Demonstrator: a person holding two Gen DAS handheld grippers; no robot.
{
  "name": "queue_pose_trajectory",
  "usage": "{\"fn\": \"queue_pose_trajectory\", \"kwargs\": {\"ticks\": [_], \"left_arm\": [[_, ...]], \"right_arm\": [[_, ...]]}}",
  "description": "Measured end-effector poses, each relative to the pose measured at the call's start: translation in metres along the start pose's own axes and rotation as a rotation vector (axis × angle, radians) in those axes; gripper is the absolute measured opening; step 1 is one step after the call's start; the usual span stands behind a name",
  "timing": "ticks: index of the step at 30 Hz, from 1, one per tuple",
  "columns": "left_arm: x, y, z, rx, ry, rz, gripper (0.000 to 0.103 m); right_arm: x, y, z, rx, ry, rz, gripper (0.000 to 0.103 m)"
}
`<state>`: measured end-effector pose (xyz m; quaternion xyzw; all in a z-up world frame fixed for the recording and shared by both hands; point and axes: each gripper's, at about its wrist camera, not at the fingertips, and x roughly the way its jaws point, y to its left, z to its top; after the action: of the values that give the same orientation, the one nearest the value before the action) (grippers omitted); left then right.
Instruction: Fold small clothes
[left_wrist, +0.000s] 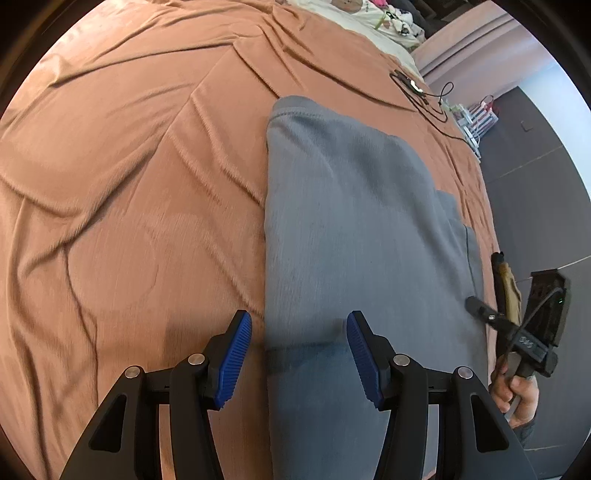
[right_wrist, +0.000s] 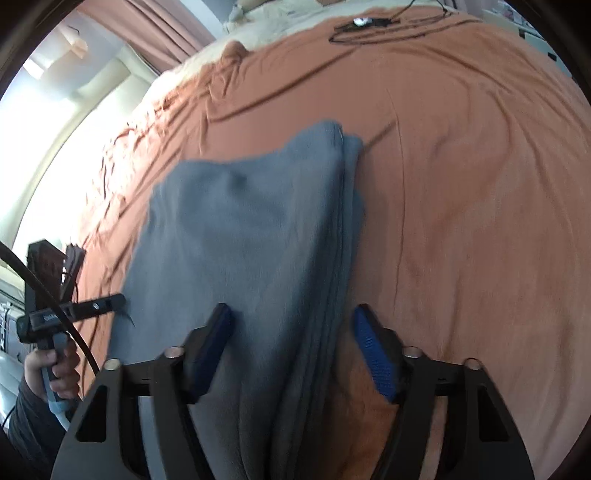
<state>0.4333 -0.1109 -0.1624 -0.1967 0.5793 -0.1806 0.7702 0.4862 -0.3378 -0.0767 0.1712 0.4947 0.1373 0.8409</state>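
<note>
A grey garment (left_wrist: 351, 221) lies folded lengthwise on an orange bedspread (left_wrist: 129, 184), its long edges running away from me. My left gripper (left_wrist: 299, 332) is open just above the garment's near left edge, one blue pad over the bedspread and one over the grey cloth. In the right wrist view the same garment (right_wrist: 251, 221) shows stacked layers along its right edge. My right gripper (right_wrist: 291, 325) is open and straddles that layered edge near its close end. The pads do not press on the cloth.
A black cable with a small device (left_wrist: 410, 83) lies on the far part of the bedspread (right_wrist: 461, 184). White printed bedding (left_wrist: 369, 22) sits at the head. A pink curtain (right_wrist: 166, 33) hangs beside the bed. A hand (left_wrist: 517, 395) grips the other tool's handle at the bed's edge.
</note>
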Motion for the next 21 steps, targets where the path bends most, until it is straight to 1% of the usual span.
{"fn": "queue_pose_trajectory", "kwargs": {"ticks": [3,5,7,10,13,14,15,17,19,21], "left_arm": [[-0.005,0.005,-0.010,-0.014,-0.003,-0.023,0.056],[-0.008,0.008,-0.017,-0.023,-0.004,-0.038,0.056],[-0.010,0.010,-0.023,-0.029,0.000,-0.048,0.055],[-0.013,0.013,-0.032,-0.038,0.013,-0.052,0.049],[-0.014,0.015,-0.041,-0.040,0.022,-0.065,0.044],[-0.014,0.016,-0.044,-0.039,0.026,-0.069,0.040],[-0.014,0.016,-0.046,-0.037,0.031,-0.073,0.036],[-0.015,0.017,-0.050,-0.034,0.048,-0.084,0.031],[-0.017,0.018,-0.052,-0.033,0.059,-0.092,0.031],[-0.022,0.018,-0.051,-0.022,0.055,-0.098,0.031]], "right_arm": [[-0.003,-0.003,-0.001,0.022,0.000,0.006,0.045],[-0.005,-0.007,-0.003,0.051,0.004,0.025,0.043],[-0.009,-0.010,-0.008,0.059,0.005,0.025,0.039],[-0.014,-0.010,-0.012,0.062,0.006,0.020,0.036],[-0.017,-0.009,-0.020,0.076,0.002,0.027,0.030],[-0.018,-0.010,-0.024,0.083,0.003,0.036,0.027],[-0.020,-0.010,-0.027,0.088,0.004,0.043,0.026],[-0.024,-0.013,-0.030,0.094,0.003,0.048,0.026],[-0.028,-0.016,-0.033,0.099,0.002,0.057,0.026],[-0.034,-0.021,-0.036,0.104,-0.005,0.087,0.026]]}}
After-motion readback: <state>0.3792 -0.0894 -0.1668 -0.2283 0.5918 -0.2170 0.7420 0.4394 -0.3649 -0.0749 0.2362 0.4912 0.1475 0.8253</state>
